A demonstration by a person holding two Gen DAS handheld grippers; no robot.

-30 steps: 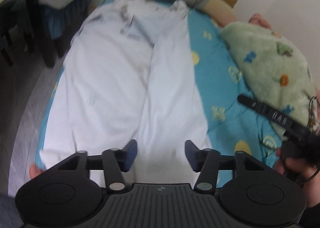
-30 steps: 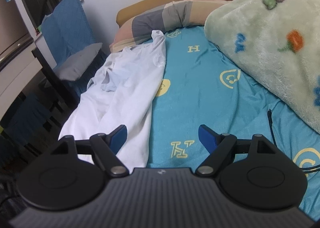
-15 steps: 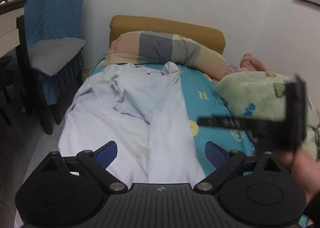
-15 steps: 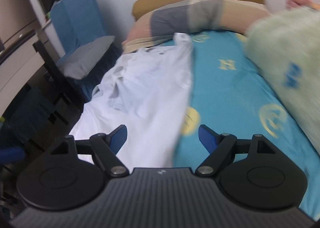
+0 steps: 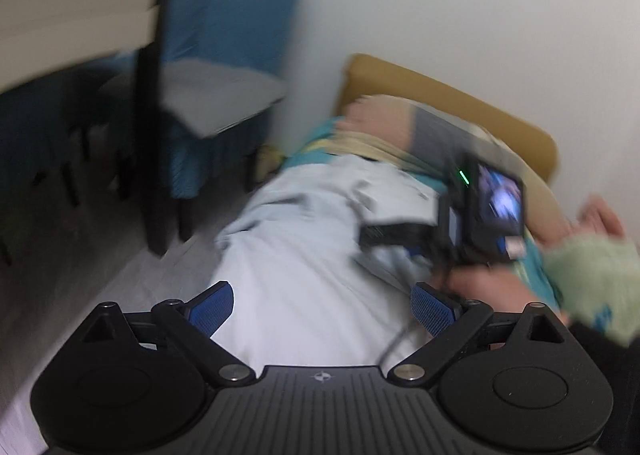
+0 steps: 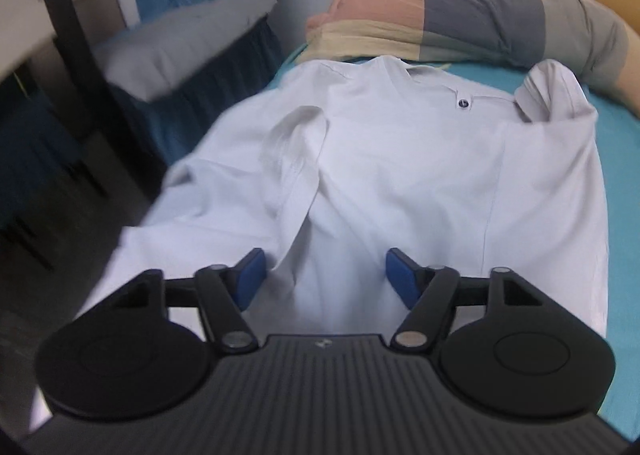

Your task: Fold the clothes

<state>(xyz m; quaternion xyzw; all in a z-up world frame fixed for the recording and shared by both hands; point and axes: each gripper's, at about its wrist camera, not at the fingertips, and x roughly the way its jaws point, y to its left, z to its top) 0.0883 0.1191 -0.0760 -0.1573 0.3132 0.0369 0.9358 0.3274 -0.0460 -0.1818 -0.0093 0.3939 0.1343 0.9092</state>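
My right gripper (image 6: 322, 275) hangs nearest, just above the lower body of the white shirt (image 6: 400, 175). Its jaws have just been narrowing to a middling gap, with cloth under them but nothing pinched. My left gripper (image 5: 320, 305) has jaws that have just been opening to their widest. It is empty, over the shirt's hem end by the left edge of the bed (image 6: 624, 215).

The shirt lies lengthwise along that left edge on the teal sheet, collar toward the headboard. Its right side is already turned in over the middle; the left sleeve (image 6: 296, 159) sprawls loose across the chest, and the cloth on that side droops toward the floor.

I judge I am between folds, about to take the left side. That calls for dropping one gripper onto the sleeve or shoulder, the other onto the hem on the same side, pinching both and carrying them across.

Beyond the collar lies the striped pillow (image 6: 480, 11). Left of the bed stands a blue-covered chair (image 6: 192, 39).
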